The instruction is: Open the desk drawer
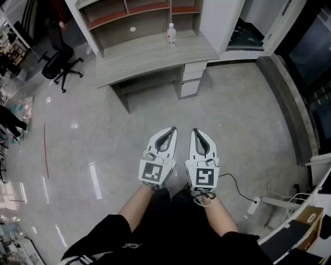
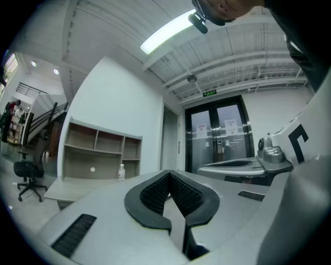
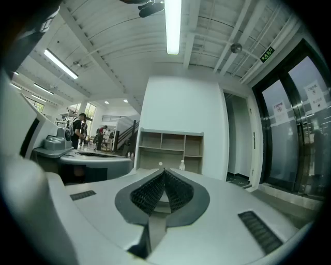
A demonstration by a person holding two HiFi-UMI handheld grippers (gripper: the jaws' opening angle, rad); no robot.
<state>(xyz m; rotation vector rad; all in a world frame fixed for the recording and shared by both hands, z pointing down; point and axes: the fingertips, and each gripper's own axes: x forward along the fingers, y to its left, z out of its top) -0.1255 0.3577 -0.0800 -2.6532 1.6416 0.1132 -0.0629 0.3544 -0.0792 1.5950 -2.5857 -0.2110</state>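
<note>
1. The left gripper [image 1: 172, 130] is a white moulded plastic shell that narrows to a point. Its jaws are closed. The black ribbed pads meet at the tip and leave an empty teardrop-shaped hollow behind them.
2. The right gripper [image 1: 196, 131] has the same smooth white casing and black ridged lining. It is also closed, tip to tip, with nothing between the pads.
3. The two grippers lie side by side, near each other and level. Each carries a marker cube [image 1: 153, 173] at its near end, printed with black-and-white squares.
4. The desk [image 1: 150, 56] stands at the far side, well apart from both grippers. It has a long rectangular top in pale wood-grain laminate.
5. The desk drawer [image 1: 195, 68] sits under the right end of that top. It is the uppermost of a stack of flat white fronts, flush with the others and not pulled out.
6. A clear plastic bottle [image 1: 171, 35] stands upright on the desktop, towards its right end.
7. Behind the bottle rises an open-fronted shelf unit [image 1: 135, 11] with a pale frame and reddish-brown boards.
8. The floor [image 1: 103, 129] is smooth, glossy grey and shows streaks of reflected light.
9. A black swivel chair [image 1: 58, 61] on a star-shaped base stands far left.
10. A thin black cable [image 1: 236, 181] curls across the floor on the near right.
</note>
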